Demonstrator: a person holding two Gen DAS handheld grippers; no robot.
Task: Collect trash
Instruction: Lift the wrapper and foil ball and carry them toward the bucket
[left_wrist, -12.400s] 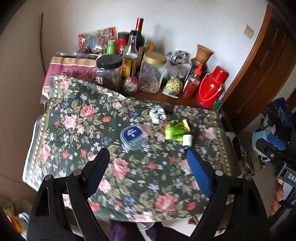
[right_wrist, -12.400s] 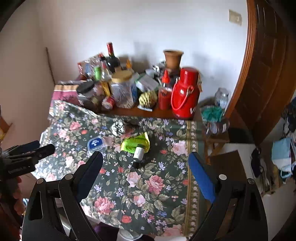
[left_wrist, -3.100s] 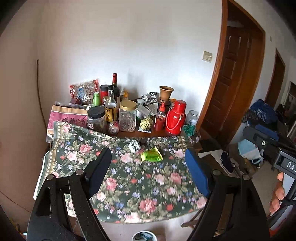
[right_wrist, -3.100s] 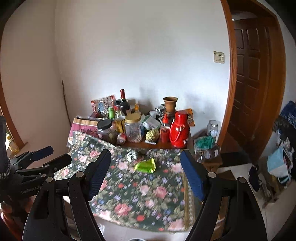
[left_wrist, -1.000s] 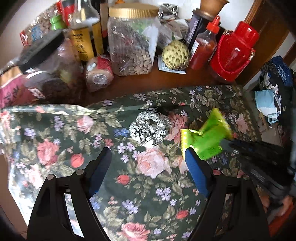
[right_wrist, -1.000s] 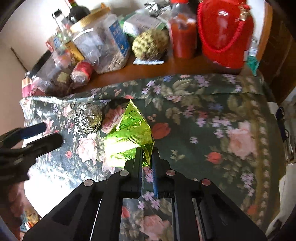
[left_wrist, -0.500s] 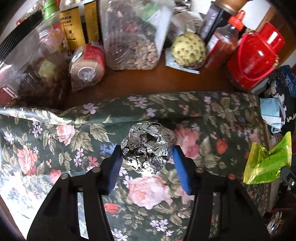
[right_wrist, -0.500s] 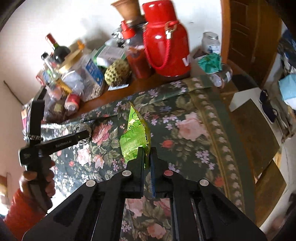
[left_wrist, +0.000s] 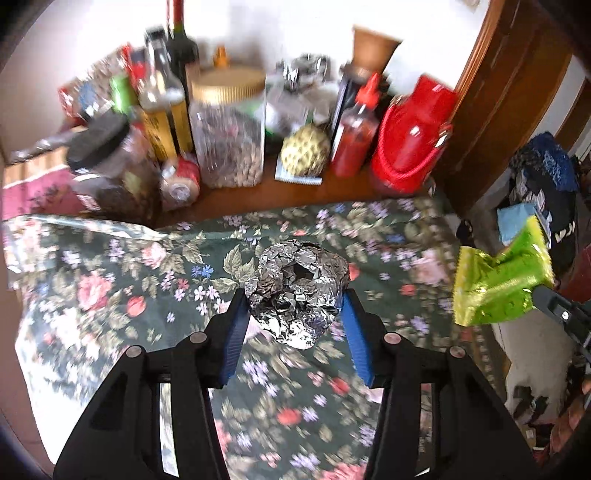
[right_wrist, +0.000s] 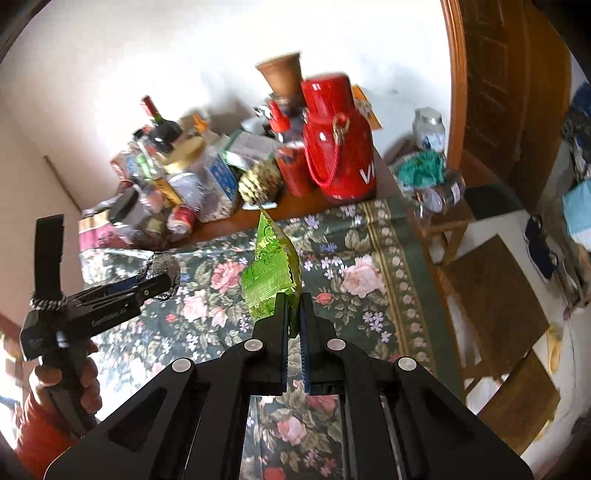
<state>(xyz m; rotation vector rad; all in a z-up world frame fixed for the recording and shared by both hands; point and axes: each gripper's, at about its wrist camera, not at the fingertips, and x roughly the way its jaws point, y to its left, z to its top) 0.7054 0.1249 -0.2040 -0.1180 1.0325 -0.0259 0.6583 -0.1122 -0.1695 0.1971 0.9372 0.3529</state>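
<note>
— Foil ball (left_wrist: 297, 291) sits between the blue pads (left_wrist: 233, 341) of the left gripper (left_wrist: 295, 332), both sides pressing on it, and it looks clear of the floral cloth (left_wrist: 110, 288). See it?

— Yes. From the right wrist view it's out at nine o'clock, poking past the tip of that gripper. And the right gripper (right_wrist: 293, 317) has its jaws pressed nearly together, pinching the bottom edge of the green wrapper (right_wrist: 271, 273), which stands up toward twelve o'clock.

— So both bits of trash are off the table. What would you watch for now?

— The foil is crumpled and springy; I'd judge a squeeze any harder just crushes it, and any looser lets it roll out. Hold that pressure steady while carrying it.

— And the wrapper?

— Thin and slippery, held by one edge only. A quick swing could flap it loose. Move smoothly, keep it trailing.

— The clutter at the back worries me: the red flask (left_wrist: 410, 144), the sauce bottle (left_wrist: 354, 136), the jars.

— They're at twelve o'clock, well apart from both grippers. Pull away from them, toward six. I can't see any bin in either view, so where it all goes I can't tell
</note>
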